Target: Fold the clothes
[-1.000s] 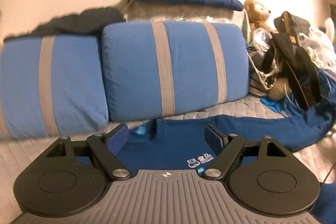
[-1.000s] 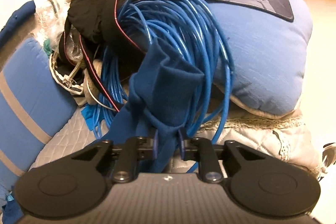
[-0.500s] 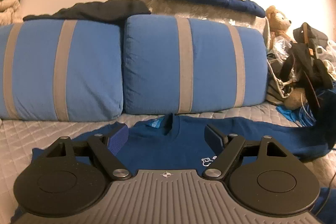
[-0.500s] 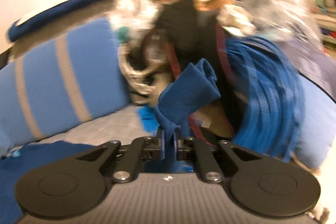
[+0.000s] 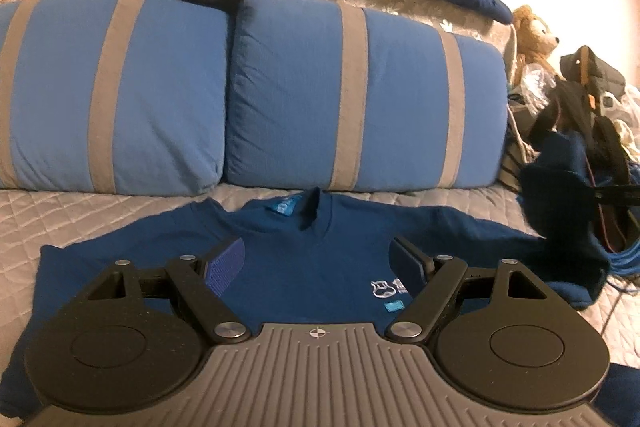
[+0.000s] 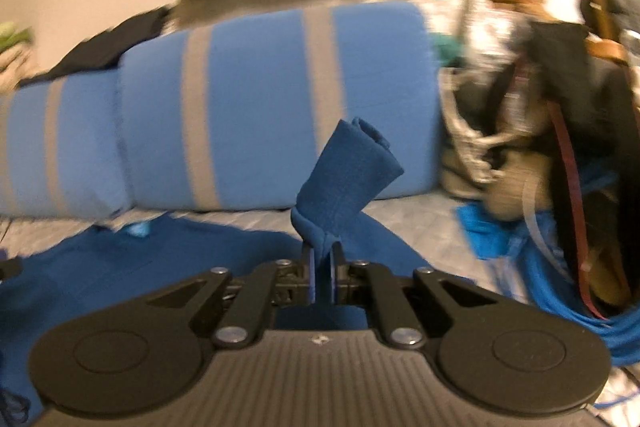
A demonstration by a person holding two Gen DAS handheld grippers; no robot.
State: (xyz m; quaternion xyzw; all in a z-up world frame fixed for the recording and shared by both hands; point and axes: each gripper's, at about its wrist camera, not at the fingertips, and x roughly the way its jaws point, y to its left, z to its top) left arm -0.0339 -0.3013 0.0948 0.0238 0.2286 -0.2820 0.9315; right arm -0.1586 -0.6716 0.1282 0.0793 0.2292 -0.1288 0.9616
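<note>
Quilted bed (image 5: 80, 203): right tongs (image 6: 321, 277) have apparently swung the sleeve (image 6: 344, 171) leftward.

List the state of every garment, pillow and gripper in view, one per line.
Blue sweatshirt: spread flat on the quilt, collar toward the pillows.
Sleeve cuff: lifted, pinched.
Right gripper: shut on the sleeve cuff.
Left gripper: open, over the sweatshirt.
Striped pillows: upright, side by side.

L claw (image 5: 318, 259) tipped slightly down, jaws spread wide, nothing between. R claw (image 6: 321, 277) angled down too, jaws pinched tight on sleeve cuff (image 6: 344, 179); view blurred, seemingly lifted.
</note>
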